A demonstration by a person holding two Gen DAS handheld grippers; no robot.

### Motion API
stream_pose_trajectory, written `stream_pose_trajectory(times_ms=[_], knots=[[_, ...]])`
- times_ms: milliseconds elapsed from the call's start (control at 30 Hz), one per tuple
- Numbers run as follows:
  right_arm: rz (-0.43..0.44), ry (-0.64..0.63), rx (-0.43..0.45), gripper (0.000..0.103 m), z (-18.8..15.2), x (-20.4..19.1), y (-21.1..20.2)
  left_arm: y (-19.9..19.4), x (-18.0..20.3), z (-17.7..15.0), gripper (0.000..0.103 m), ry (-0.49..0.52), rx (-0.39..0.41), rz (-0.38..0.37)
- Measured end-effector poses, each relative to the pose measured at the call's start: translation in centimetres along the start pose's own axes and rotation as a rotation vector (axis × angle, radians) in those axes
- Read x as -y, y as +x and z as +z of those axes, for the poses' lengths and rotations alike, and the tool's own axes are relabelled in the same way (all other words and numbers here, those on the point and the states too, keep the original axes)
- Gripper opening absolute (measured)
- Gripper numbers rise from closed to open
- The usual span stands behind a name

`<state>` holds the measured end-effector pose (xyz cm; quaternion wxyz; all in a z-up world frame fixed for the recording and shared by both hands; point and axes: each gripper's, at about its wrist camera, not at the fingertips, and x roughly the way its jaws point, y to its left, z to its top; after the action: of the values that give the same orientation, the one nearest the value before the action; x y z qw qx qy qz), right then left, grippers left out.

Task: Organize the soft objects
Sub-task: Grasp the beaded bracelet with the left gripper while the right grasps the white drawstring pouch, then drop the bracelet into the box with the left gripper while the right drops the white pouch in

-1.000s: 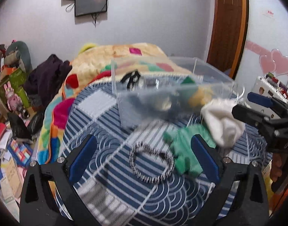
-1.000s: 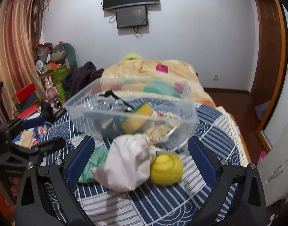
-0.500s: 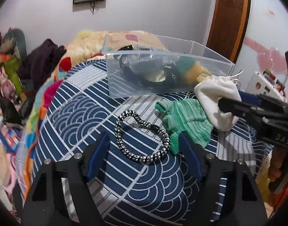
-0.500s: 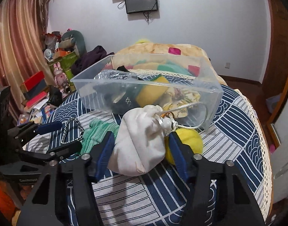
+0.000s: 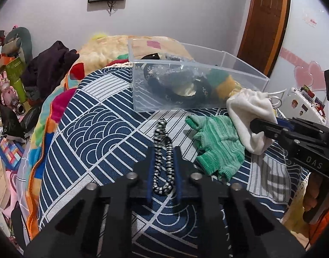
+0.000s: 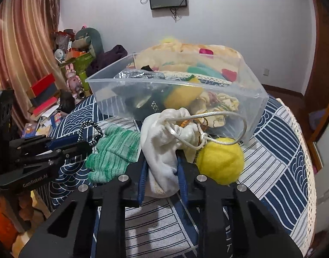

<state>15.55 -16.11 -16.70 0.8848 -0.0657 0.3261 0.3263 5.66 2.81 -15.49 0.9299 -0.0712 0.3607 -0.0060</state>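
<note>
The left gripper [image 5: 163,167] is pinching the braided cord loop [image 5: 163,157]; the right gripper [image 6: 162,172] is squeezing the soft white pouch [image 6: 164,142], both just before the clear bin [image 6: 248,105].

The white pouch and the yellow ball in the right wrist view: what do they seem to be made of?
White pouch: soft, matte cloth, probably velvety fabric; it creases between the right gripper fingers, with a shiny cord. Yellow ball: fuzzy, matte surface, likely felted wool.
</note>
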Motion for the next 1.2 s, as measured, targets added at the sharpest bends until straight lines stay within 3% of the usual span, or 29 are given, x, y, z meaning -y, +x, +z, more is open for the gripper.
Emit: stream_pose_trajectory(times_ms=[433, 833, 1033, 1200], knots=[[-0.009, 0.007, 0.147, 0.021, 1.7, -0.1, -3.6, -3.7, 0.6, 2.2, 0.012, 0.016, 0.125, 0.001], [-0.082, -0.006, 0.308, 0.021, 5.1, 0.8, -7.0, -5.1, 1.7, 7.7, 0.012, 0.052, 0.263, 0.0], [-0.122, 0.001, 0.355, 0.021, 7.0, 1.7, -6.6, -3.6, 1.5, 10.1, 0.012, 0.055, 0.268, 0.008], [-0.152, 0.008, 0.316, 0.021, 8.0, 2.7, -4.4, -1.4, 1.4, 11.2, 0.012, 0.065, 0.254, 0.042]])
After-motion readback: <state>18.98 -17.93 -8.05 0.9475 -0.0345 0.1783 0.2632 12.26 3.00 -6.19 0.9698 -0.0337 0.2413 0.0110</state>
